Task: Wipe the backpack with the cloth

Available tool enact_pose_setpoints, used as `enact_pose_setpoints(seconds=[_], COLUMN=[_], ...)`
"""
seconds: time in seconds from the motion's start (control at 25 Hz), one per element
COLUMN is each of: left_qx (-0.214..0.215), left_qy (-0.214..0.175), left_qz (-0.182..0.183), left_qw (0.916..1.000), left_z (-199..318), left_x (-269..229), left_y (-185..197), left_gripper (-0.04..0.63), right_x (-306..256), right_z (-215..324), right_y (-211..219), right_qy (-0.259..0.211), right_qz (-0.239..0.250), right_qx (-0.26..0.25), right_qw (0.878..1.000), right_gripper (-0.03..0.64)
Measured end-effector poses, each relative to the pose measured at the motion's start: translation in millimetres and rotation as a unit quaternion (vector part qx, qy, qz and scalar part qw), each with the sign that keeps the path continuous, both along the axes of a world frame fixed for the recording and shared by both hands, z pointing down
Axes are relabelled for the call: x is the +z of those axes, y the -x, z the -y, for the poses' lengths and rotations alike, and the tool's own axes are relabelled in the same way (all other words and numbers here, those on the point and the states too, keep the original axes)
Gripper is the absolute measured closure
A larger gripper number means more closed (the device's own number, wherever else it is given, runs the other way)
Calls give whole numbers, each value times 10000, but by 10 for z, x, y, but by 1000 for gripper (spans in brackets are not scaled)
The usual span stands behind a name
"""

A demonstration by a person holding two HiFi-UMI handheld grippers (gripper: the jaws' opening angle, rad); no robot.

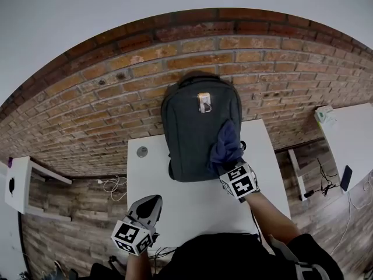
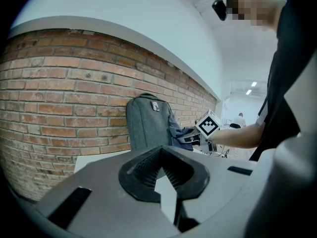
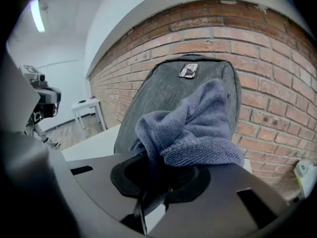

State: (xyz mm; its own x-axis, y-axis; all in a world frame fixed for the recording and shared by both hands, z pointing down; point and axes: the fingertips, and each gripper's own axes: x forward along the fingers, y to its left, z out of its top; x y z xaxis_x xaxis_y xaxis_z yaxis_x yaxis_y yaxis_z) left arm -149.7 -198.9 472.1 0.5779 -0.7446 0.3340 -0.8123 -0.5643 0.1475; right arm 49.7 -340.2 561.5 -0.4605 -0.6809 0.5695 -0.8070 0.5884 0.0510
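A dark grey backpack [image 1: 195, 130] stands upright on the white table [image 1: 192, 206] and leans on the brick wall. My right gripper [image 1: 229, 167] is shut on a blue-grey cloth [image 1: 226, 143], pressed against the backpack's lower right front. In the right gripper view the cloth [image 3: 195, 128] bunches out of the jaws of the right gripper [image 3: 158, 175], with the backpack [image 3: 153, 95] just behind it. My left gripper [image 1: 147, 206] hovers low over the table's near left part, shut and holding nothing. In the left gripper view, beyond the left gripper [image 2: 161, 170], the backpack [image 2: 146, 123] and cloth [image 2: 177, 130] show.
A brick wall [image 1: 105, 98] runs behind the table. A round cable hole [image 1: 142, 151] sits in the table left of the backpack. A second white table [image 1: 349, 136] stands to the right, a white shelf [image 1: 17, 185] to the left. Cables [image 1: 113, 185] lie on the wooden floor.
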Motion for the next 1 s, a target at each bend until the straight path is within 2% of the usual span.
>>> enact_pose_setpoints(seconds=[0.12,0.28,0.48,0.8,1.0], left_qx=[48,58,36,-65,-9], left_qy=[-18,8,45,87,79], left_qz=[1,21,43,78,46], left_qw=[10000,10000,10000,9999,10000], left_z=[4,-13,-43,-58,-55], left_x=[-16,-10,7,34,37], left_y=[-29,-7,32,153,121], left_gripper=[601,601,601,601,601], right_x=[132,672,1335,1391,1129], right_z=[-114,-364,-575,-595,-547], right_y=[-19,-33,-75,67,198], right_qy=[138,791,1563,1658,1558], right_qz=[-80,-168,-315,-330,-65], right_qx=[2,34,226,130,-45], right_qw=[9999,9967,9869,9855,9878], right_gripper=[552,553,552,552,552])
